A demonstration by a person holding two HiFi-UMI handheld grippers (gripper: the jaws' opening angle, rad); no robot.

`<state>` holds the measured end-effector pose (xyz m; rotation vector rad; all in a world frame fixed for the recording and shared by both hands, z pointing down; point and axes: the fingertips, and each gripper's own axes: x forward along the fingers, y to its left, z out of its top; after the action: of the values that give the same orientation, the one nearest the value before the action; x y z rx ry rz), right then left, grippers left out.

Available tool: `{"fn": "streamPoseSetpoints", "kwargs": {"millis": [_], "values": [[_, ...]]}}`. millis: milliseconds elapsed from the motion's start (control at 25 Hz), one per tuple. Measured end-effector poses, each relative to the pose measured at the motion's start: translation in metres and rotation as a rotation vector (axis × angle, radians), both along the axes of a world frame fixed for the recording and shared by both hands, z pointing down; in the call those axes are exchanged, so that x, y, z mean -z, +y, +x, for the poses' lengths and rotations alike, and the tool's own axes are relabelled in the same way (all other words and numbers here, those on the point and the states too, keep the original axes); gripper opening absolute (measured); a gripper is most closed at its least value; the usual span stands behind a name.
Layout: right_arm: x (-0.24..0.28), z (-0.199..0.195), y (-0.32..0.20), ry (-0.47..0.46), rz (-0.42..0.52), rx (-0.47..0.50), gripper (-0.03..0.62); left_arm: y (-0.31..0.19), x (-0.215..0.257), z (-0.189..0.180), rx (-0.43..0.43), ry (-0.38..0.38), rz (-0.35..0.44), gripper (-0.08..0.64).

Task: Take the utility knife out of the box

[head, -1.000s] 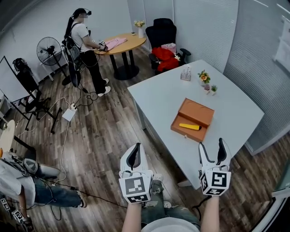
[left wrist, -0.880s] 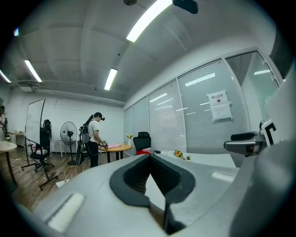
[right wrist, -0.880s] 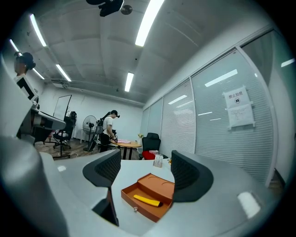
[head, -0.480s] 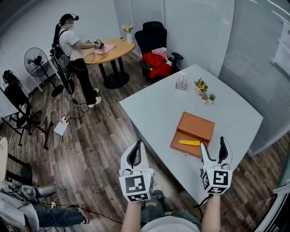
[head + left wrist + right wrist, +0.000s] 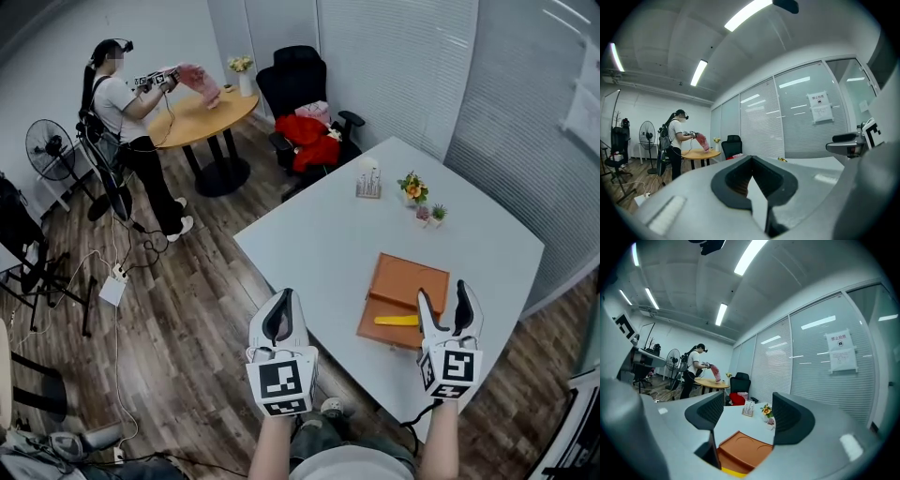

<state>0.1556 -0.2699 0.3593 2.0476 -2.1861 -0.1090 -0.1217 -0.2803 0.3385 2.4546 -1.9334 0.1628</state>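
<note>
An open orange box [image 5: 408,286] lies on the white table [image 5: 328,234] near its front edge. Across the box's near part lies a yellow utility knife [image 5: 397,320]. My right gripper [image 5: 447,305] is open just short of the box, with nothing between its fingers. In the right gripper view the box [image 5: 745,451] and a strip of the knife [image 5: 733,470] show low between the jaws of that gripper [image 5: 743,420]. My left gripper [image 5: 279,317] hangs over the floor left of the table, jaws together and empty; its pads [image 5: 752,180] meet.
On the table's far side stand a small holder [image 5: 367,183] and potted plants [image 5: 417,192]. Behind are a black chair with red cloth [image 5: 302,112], a round wooden table [image 5: 202,108] and a person [image 5: 122,103] holding pink cloth. A fan [image 5: 47,150] and cables are on the floor at left.
The view has advanced toward the table, so the box now sits right in front of my right gripper. The person at the back has lifted the pink cloth.
</note>
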Motion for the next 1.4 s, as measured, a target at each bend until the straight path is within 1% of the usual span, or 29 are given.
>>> {"fn": "streamPoseSetpoints", "kwargs": {"millis": [120,320,400,560,800,1000,1160,1240,1400], "values": [[-0.005,0.001,-0.012,0.005,-0.011,-0.024,0.348,-0.016,-0.005,-0.003,-0.016,-0.004,-0.011,0.0],[-0.015,0.002,-0.02,0.044,-0.043,-0.054,0.326,-0.03,-0.018,-0.009,-0.028,0.003,-0.044,0.0],[-0.021,0.002,-0.024,0.062,-0.058,-0.051,0.291,-0.033,-0.024,-0.01,-0.027,0.006,-0.058,0.0],[-0.034,0.005,-0.028,0.09,-0.102,-0.024,0.291,-0.035,-0.039,-0.008,-0.021,0.007,-0.095,0.0],[-0.056,0.01,-0.04,0.115,-0.188,0.041,0.293,-0.033,-0.055,-0.005,0.01,0.001,-0.144,0.0],[-0.078,0.007,-0.052,0.173,-0.271,0.122,0.298,-0.036,-0.073,-0.001,0.028,0.0,-0.189,0.0],[-0.101,0.011,-0.054,0.174,-0.345,0.155,0.295,-0.034,-0.091,0.006,0.038,-0.003,-0.233,0.0],[-0.113,0.012,-0.053,0.197,-0.386,0.179,0.296,-0.033,-0.099,0.009,0.036,-0.006,-0.252,0.0],[-0.139,0.008,-0.051,0.248,-0.467,0.263,0.304,-0.035,-0.111,0.015,0.03,-0.019,-0.281,0.0]]}}
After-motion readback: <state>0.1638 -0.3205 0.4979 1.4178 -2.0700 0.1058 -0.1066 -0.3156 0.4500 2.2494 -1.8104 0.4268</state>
